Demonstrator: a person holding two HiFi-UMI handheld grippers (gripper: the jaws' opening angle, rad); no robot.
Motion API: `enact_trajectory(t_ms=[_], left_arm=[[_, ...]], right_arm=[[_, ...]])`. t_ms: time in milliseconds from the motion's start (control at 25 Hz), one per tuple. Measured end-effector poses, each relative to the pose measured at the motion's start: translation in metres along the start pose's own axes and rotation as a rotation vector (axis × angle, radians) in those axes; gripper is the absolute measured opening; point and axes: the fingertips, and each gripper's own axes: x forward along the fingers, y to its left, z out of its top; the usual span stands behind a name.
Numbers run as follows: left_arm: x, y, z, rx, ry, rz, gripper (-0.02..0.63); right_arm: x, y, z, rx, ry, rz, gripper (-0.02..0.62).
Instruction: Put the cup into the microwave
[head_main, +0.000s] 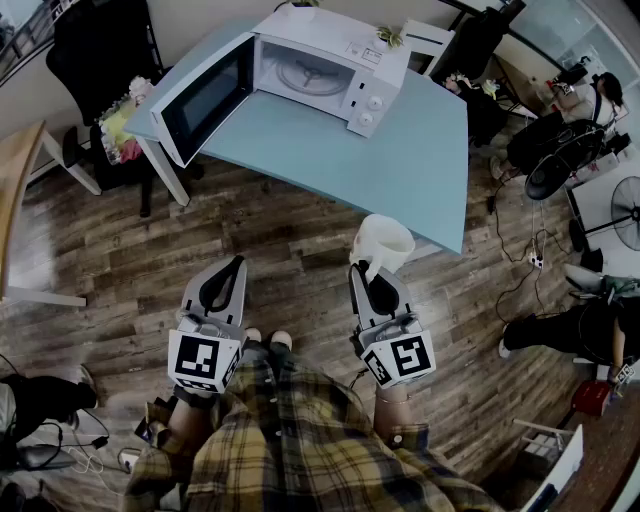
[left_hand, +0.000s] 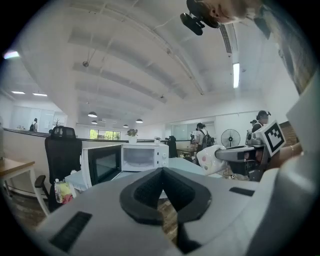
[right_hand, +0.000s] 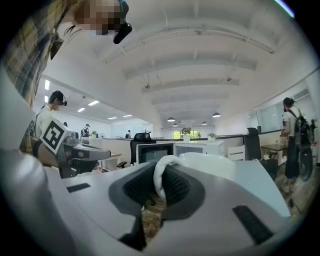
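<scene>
Around the cup (right_hand: 215, 167) handle, right gripper's (right_hand: 161, 192) fingers (right_hand: 137, 187) clamp.

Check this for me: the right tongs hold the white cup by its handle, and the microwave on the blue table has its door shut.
One error: the head view shows the microwave with its door swung wide open. The rest holds: the right tongs grip the white cup by its handle, and the microwave sits on the blue table.

A pale blue table (head_main: 400, 170) stands on dark wood-plank floor (head_main: 280, 250), a black office chair (head_main: 100, 50) near its left end.
</scene>
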Motion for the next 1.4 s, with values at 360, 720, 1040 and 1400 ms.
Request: enact_trajectory(t_ms=[360,720,1040,1400], left_arm=[[0.002,-0.012,-0.004,0.008,0.010,0.037,-0.008],[-0.002,-0.011,-0.010,-0.009,0.027,0.070,-0.008],[0.014,0.011,-0.017,-0.023,0.034,0.077,-0.008],[0.064,0.072,-0.002,-0.020,0.018,0.071,-0.008]], right_arm=[[-0.008,-0.013,-0.006,0.023,-0.007,0.015,0.041],[-0.001,-0.009,-0.008,0.040,-0.005,0.064,0.041],[0.030,-0.008,-0.010,0.041,0.000,0.086,0.040],[0.109,-0.016,0.005,0.015,-0.020,0.097,0.040]])
